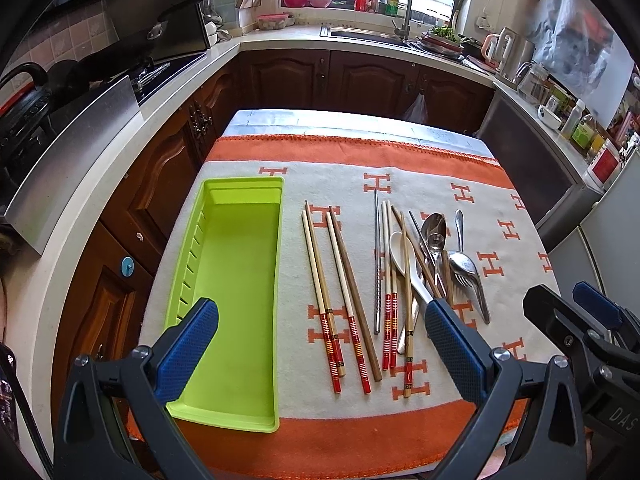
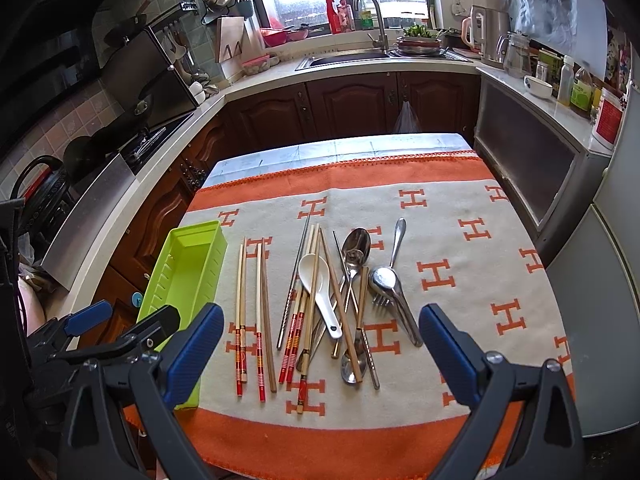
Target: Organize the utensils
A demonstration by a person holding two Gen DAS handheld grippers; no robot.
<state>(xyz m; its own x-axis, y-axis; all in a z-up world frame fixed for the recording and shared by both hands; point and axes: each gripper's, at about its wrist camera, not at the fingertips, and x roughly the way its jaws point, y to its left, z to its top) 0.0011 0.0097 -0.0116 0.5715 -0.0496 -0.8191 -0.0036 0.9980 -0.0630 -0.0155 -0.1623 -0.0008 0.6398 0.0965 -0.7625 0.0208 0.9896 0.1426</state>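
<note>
An empty lime-green utensil tray (image 1: 236, 280) lies at the left of the table; it also shows in the right wrist view (image 2: 188, 264). Right of it lie several wooden chopsticks with red ends (image 1: 336, 300) (image 2: 256, 320). Further right is a mixed pile: metal chopsticks (image 1: 377, 264), a white ceramic spoon (image 1: 400, 256) (image 2: 316, 280), steel spoons (image 1: 436, 228) (image 2: 356, 244) and a fork (image 2: 384, 292). My left gripper (image 1: 320, 344) is open and empty above the table's near edge. My right gripper (image 2: 320, 344) is open and empty, also near the front edge.
The table carries an orange and cream cloth (image 1: 400, 432) with H marks. Kitchen counters surround it: a stove (image 1: 100, 80) at the left, a sink with tap (image 1: 404, 12) at the back, jars and bottles (image 1: 576, 120) at the right. A fridge (image 2: 616, 280) stands at the right.
</note>
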